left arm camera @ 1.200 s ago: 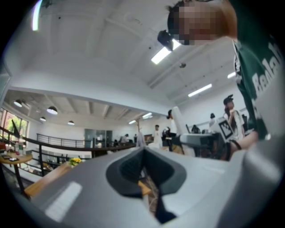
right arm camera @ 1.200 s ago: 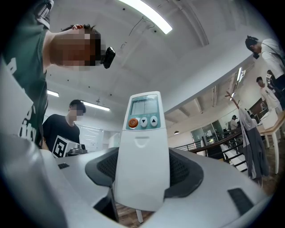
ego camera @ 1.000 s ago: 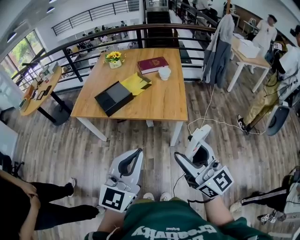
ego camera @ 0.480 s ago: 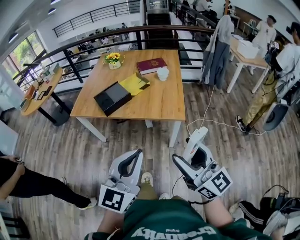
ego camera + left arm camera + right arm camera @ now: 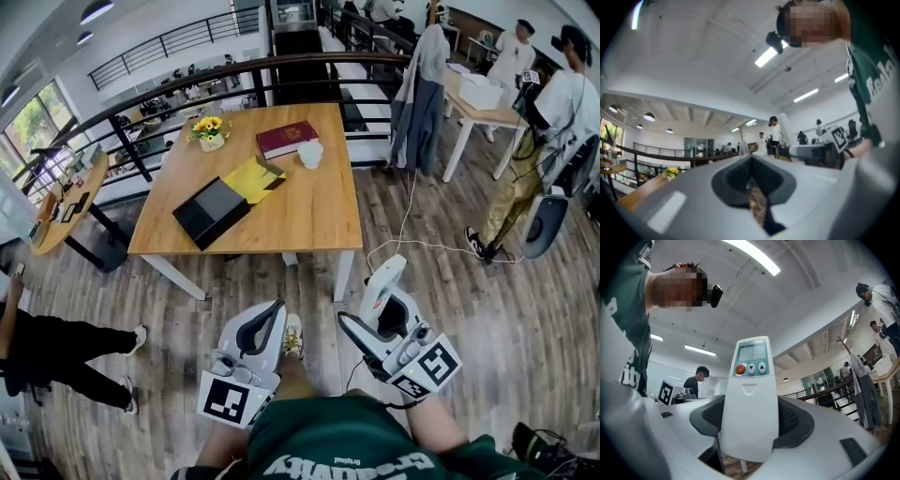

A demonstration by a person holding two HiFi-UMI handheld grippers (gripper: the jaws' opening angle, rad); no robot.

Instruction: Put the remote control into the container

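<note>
Wood-floored office space surrounds a wooden surface [image 5: 309, 211] that carries a black container [image 5: 211, 211] with a yellow flap folded open, a red book [image 5: 289, 138], a cup [image 5: 310, 153] and flowers [image 5: 209, 131]. Right tongs [image 5: 378, 307] are clamped on the white remote [image 5: 386, 278], which stands up between the jaws, its buttons showing in the right gripper view. Left tongs [image 5: 269, 314] are closed together on nothing. Both hang low by the person's body, well apart from the surface. By my reading the pickup is done; what is left is carrying the remote over, lowering it into the container and letting go.
</note>
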